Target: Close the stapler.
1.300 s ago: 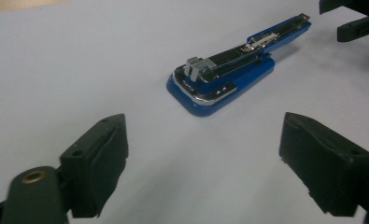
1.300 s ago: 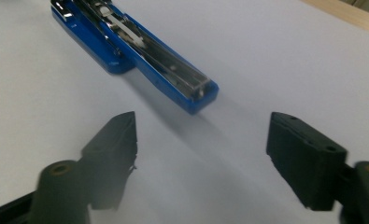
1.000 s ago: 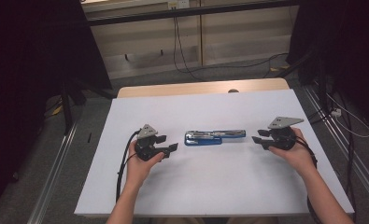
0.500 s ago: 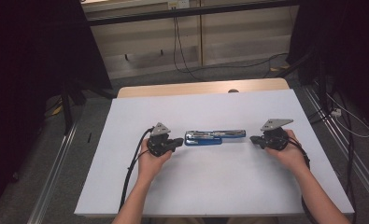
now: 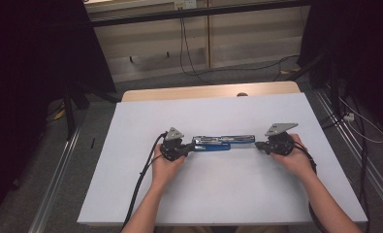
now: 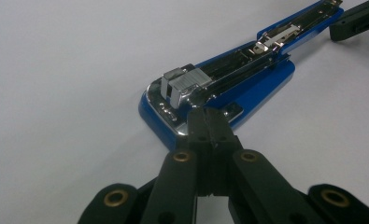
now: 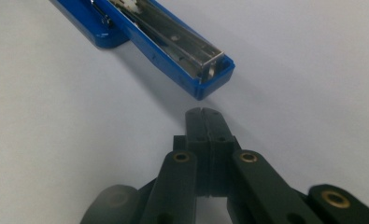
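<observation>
A blue stapler [image 5: 223, 141], folded out flat with its chrome staple rail facing up, lies across the middle of the white table. My left gripper [image 5: 191, 147] is shut with nothing between its jaws. In the left gripper view its tips [image 6: 209, 116] rest at the rounded blue end of the stapler [image 6: 247, 88]. My right gripper [image 5: 258, 144] is also shut and empty. In the right gripper view its tips [image 7: 204, 114] stand a short gap away from the square open end of the stapler [image 7: 173, 46]. The right gripper's jaws [image 6: 355, 21] show at the far end in the left gripper view.
The white table top [image 5: 228, 194] has a wooden strip [image 5: 208, 91] along its far edge. Metal rails [image 5: 58, 189] run along the floor on both sides. Cables [image 5: 184, 43] hang behind the table, and one cable [image 5: 143, 179] trails from the left gripper.
The left hand has moved right and down until its tips reach the stapler's left end. Both grippers' jaws have closed. The right hand has edged slightly toward the stapler.
</observation>
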